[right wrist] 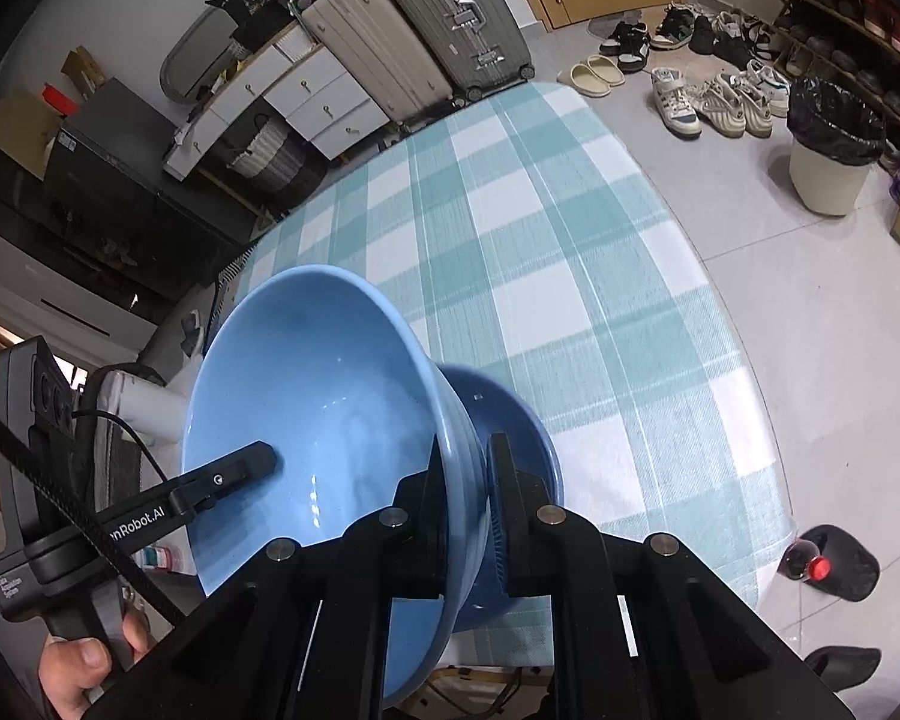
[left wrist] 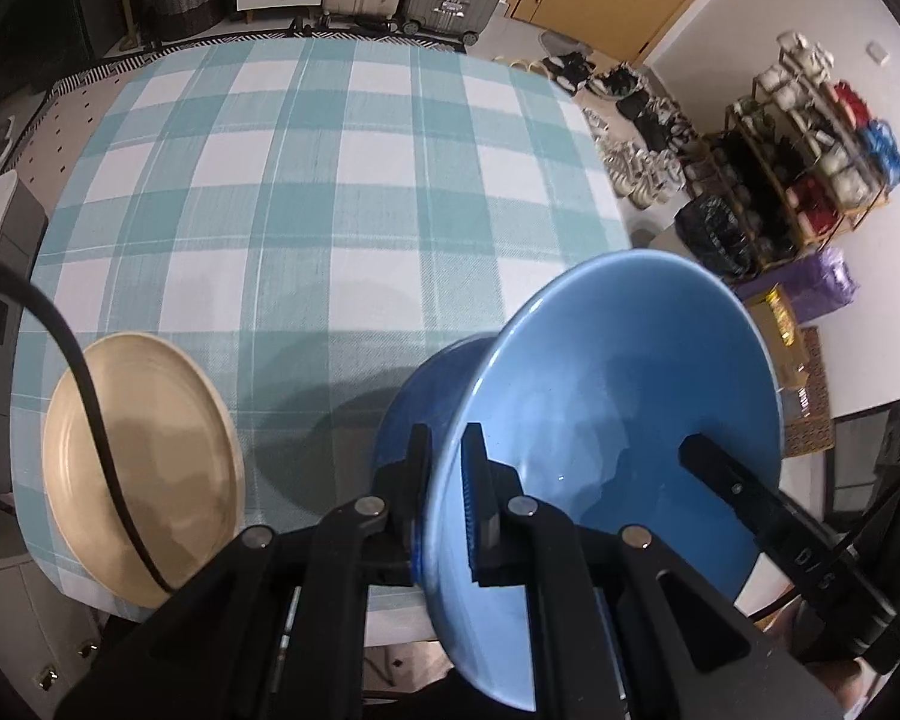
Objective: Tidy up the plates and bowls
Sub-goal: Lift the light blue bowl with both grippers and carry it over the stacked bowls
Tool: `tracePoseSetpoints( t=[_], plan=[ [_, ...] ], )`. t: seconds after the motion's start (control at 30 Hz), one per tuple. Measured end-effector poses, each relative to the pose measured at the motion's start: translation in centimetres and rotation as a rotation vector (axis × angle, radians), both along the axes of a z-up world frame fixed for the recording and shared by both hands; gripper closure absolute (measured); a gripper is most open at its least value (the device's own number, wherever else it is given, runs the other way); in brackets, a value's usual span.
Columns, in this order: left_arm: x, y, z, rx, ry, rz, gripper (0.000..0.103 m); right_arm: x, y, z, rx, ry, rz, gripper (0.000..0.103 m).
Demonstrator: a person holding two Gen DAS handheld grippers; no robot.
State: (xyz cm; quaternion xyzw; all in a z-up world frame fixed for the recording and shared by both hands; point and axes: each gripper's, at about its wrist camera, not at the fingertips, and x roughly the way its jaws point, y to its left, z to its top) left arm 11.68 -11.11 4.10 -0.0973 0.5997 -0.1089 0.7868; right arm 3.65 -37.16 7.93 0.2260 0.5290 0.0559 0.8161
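A light blue bowl (left wrist: 618,384) is held by its rim from two opposite sides. My left gripper (left wrist: 445,438) is shut on the near rim in the left wrist view, and one right finger (left wrist: 714,462) shows inside the bowl. In the right wrist view my right gripper (right wrist: 467,444) pinches the ribbed wall of the bowl (right wrist: 312,396), with a left finger (right wrist: 252,462) inside the bowl. Right under the bowl a darker blue dish (right wrist: 525,420) sits on the checked table near its front edge; I cannot tell if they touch. A cream plate (left wrist: 144,468) lies left of them.
The teal and white checked tablecloth (left wrist: 342,192) stretches away beyond the dishes. A black cable (left wrist: 84,384) crosses the cream plate. Suitcases (right wrist: 450,18) and drawers stand behind the table. Shoes, a bin (right wrist: 828,150) and a bottle (right wrist: 810,567) are on the floor to the right.
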Motion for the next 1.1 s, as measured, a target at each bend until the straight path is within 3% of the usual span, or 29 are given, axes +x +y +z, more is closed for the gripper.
tracePoseSetpoints(
  t=[0.17, 0.33, 1.1],
  plan=[
    [-0.3, 0.5, -2.4, -0.009, 0.025, -0.002, 0.096, -0.1, 0.2, -2.2, 0.000, -0.005, 0.002, 0.092],
    [-0.5, 0.5, -3.0, 0.009, 0.003, -0.008, 0.096, 0.1, 0.7, -3.8, -0.005, -0.011, 0.017, 0.092],
    [-1.1, -0.2, -5.3, 0.042, -0.047, -0.027, 0.095, -0.9, 2.3, -6.2, -0.207, -0.112, 0.062, 0.092]
  ],
)
